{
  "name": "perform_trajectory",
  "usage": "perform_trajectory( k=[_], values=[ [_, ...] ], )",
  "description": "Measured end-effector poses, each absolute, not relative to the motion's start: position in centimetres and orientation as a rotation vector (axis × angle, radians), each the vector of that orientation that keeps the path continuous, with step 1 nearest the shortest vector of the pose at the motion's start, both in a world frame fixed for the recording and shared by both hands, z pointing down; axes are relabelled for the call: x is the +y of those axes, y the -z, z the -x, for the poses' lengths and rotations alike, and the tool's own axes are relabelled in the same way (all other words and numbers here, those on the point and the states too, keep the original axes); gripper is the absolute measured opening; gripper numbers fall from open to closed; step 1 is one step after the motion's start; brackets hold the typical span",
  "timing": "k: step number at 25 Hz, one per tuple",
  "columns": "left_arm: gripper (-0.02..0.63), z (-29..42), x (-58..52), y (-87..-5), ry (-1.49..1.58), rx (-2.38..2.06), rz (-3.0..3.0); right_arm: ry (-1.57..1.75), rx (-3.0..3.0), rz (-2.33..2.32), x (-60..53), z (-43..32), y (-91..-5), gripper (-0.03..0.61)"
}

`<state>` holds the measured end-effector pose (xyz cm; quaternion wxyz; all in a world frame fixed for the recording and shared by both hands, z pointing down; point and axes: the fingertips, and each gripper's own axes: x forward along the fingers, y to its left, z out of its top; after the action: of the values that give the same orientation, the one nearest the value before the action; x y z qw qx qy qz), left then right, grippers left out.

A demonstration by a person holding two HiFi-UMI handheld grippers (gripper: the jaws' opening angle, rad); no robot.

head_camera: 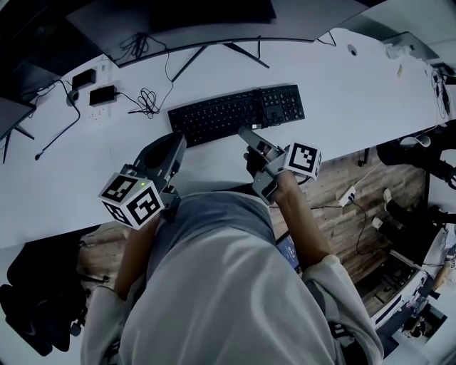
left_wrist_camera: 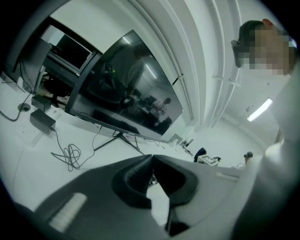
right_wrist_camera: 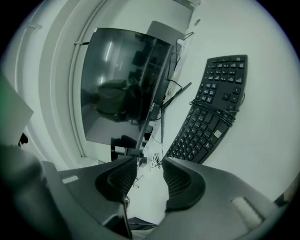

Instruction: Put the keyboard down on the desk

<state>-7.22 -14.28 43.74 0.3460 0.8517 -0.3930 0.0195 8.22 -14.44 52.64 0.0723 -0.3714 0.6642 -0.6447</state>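
The black keyboard (head_camera: 235, 112) lies flat on the white desk (head_camera: 342, 93), with its cable wound around it near the number pad. In the right gripper view the keyboard (right_wrist_camera: 211, 112) stands ahead and to the right, clear of the jaws. My right gripper (head_camera: 246, 134) hovers just in front of the keyboard's near edge; its jaws (right_wrist_camera: 149, 161) stand apart with only bare desk showing between them. My left gripper (head_camera: 174, 142) is held to the left of the keyboard over the desk's near edge, and its fingertips (left_wrist_camera: 151, 158) meet with nothing in them.
A dark monitor (head_camera: 178, 14) on thin legs stands behind the keyboard. A coiled cable (head_camera: 146, 100) and two black power bricks (head_camera: 102, 94) lie at the desk's left. Wooden floor and a power strip (head_camera: 349, 194) show to the right, below the desk edge.
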Motion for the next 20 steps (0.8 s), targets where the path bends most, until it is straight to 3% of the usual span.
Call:
perform_trajectory(
  k=[8, 20],
  values=[
    [0.0, 7.0, -13.4, -44.2, -0.082, -1.038, -2.197, 1.702, 2.406, 1.036, -13.1, -7.6, -48.6, 0.116],
    [0.0, 6.9, -12.9, -44.1, -0.142, -1.086, -2.259, 1.345, 2.734, 1.283, -12.2, -8.8, -47.1, 0.005]
  ],
)
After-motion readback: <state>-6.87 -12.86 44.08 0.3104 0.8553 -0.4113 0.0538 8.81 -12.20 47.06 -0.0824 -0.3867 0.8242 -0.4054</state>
